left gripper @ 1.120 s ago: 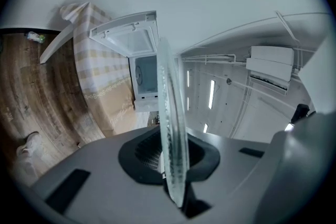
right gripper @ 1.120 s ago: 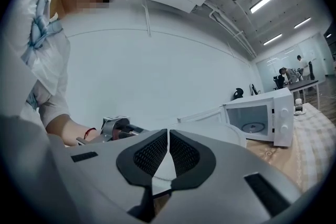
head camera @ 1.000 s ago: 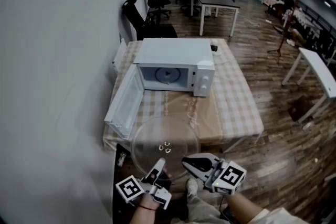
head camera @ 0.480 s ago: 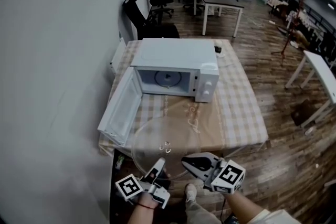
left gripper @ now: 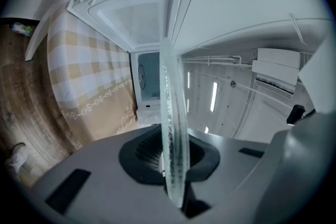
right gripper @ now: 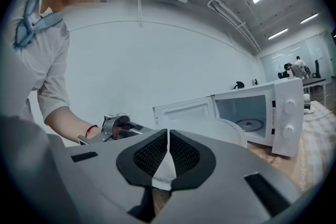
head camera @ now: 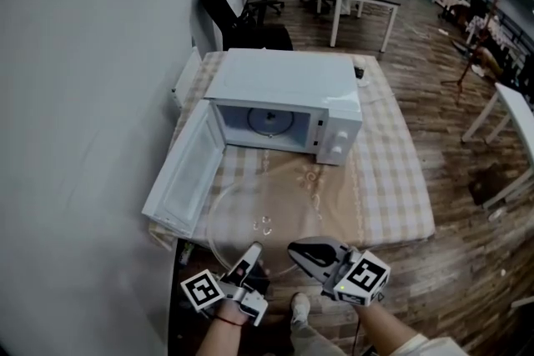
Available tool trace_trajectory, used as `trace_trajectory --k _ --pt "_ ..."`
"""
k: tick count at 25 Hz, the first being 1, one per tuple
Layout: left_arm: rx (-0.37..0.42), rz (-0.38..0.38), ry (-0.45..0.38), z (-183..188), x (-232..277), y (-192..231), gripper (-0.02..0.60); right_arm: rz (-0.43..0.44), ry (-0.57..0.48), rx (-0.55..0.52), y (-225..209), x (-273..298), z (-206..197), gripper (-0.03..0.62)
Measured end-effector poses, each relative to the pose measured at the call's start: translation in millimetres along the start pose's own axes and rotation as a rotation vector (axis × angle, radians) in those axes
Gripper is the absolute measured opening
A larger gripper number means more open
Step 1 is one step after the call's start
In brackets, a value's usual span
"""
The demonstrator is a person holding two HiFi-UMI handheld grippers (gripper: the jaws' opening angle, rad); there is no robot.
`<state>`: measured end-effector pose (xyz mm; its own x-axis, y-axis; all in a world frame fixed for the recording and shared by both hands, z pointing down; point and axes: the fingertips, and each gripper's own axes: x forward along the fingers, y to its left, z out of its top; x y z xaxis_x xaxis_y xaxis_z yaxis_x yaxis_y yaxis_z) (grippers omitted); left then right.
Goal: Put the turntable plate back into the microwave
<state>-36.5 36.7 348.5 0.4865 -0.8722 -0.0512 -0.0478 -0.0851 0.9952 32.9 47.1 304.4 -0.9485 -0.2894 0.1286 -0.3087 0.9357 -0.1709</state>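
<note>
The left gripper (head camera: 254,249) and the right gripper (head camera: 294,251) each pinch the near rim of the clear turntable plate (head camera: 260,217), which hangs over the table's (head camera: 392,179) near edge, in front of the open-doored microwave (head camera: 284,87).

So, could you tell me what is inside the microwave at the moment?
The microwave cavity shows only a round roller ring on its floor; the glass plate is outside. The casing hides its ceiling.

Grey left tool (head camera: 254,251), red wristband (right gripper: 92,129)
</note>
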Motion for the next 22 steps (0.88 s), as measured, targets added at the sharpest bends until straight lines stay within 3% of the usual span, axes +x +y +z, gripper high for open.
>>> trace_trajectory --k 22 --pt "0.003 -0.019 -0.012 58.9 107.6 37.5 0.018 0.005 -0.023 -0.008 -122.0 41.3 1.4 0.035"
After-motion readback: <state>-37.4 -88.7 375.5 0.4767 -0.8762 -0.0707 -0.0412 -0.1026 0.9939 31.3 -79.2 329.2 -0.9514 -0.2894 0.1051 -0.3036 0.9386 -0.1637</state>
